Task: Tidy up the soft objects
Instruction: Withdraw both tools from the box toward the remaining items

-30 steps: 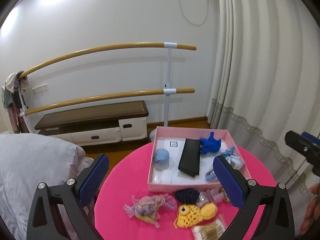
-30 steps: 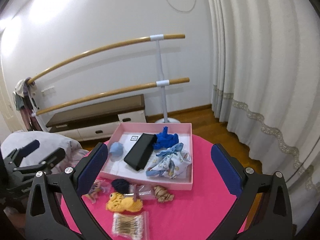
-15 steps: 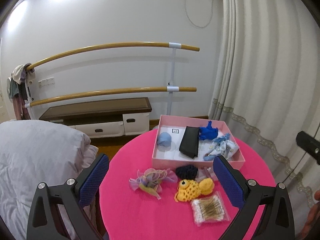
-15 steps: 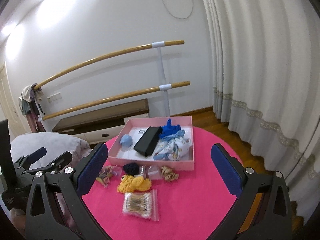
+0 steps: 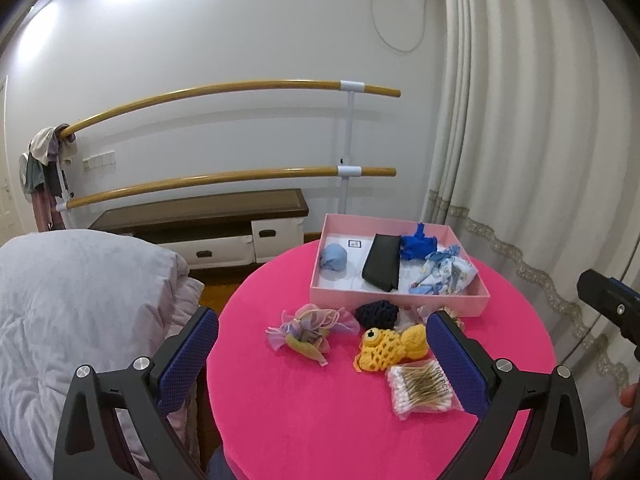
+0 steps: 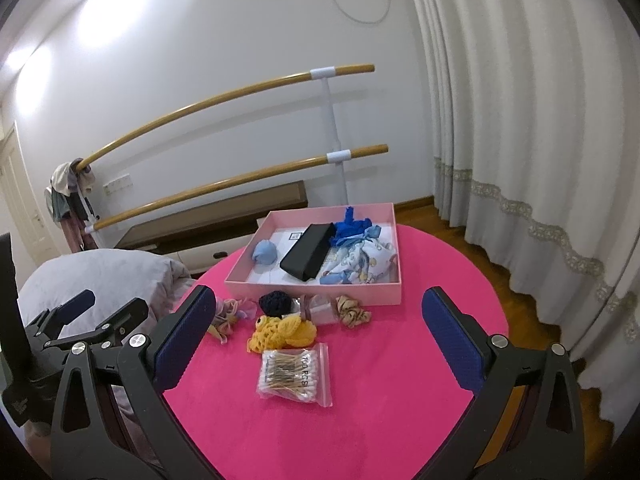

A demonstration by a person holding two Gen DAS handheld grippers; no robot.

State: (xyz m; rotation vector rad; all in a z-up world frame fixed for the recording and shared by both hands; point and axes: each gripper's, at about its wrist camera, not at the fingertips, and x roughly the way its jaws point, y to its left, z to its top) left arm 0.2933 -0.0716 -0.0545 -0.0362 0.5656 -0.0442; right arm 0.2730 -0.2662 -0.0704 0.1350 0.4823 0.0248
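We hold left gripper (image 5: pixel 322 354) and right gripper (image 6: pixel 319 334) wide, empty | loose soft items at 12 o'clock: crochet fish (image 6: pixel 285 333), scrunchies, before pink box (image 6: pixel 316 294) | risk: pads snagging cotton-swab bag (image 6: pixel 295 372) beside the fish.

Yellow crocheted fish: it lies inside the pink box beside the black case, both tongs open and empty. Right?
Not quite. The yellow crocheted fish lies on the pink table in front of the pink box, as the right wrist view shows. The black case is inside the box, and both tongs are open and empty.
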